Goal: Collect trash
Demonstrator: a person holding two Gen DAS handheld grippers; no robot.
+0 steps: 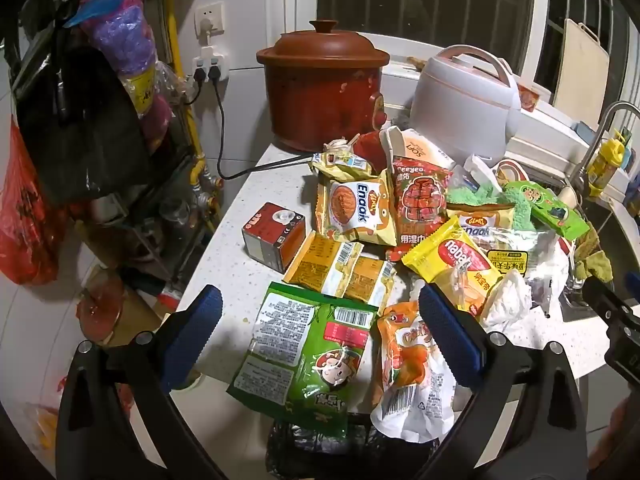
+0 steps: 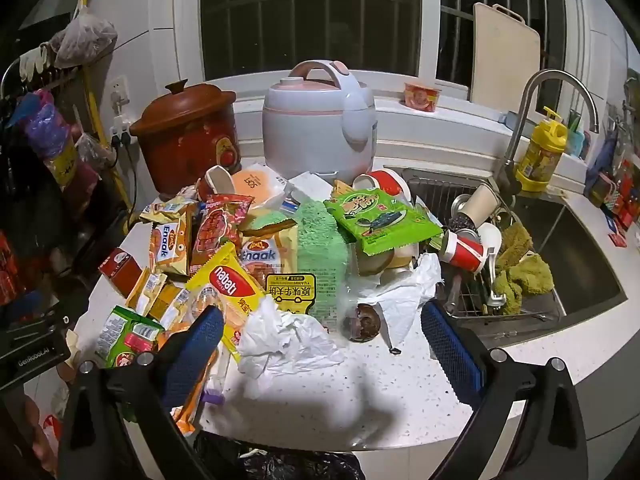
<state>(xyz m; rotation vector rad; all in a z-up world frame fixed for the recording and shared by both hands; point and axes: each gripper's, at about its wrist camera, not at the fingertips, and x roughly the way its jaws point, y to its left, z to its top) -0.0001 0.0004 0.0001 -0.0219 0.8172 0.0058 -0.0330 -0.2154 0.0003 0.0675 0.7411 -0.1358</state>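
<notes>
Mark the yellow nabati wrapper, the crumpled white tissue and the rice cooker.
yellow nabati wrapper [image 1: 460, 258], left wrist view, red logo oval.
crumpled white tissue [image 2: 280, 340], right wrist view, middle folds.
rice cooker [image 2: 320, 132], right wrist view, front body.

Far across my white speckled bench stand a brown clay pot left and a pale lidded rice cooker; a curved steel tap rises right.
</notes>
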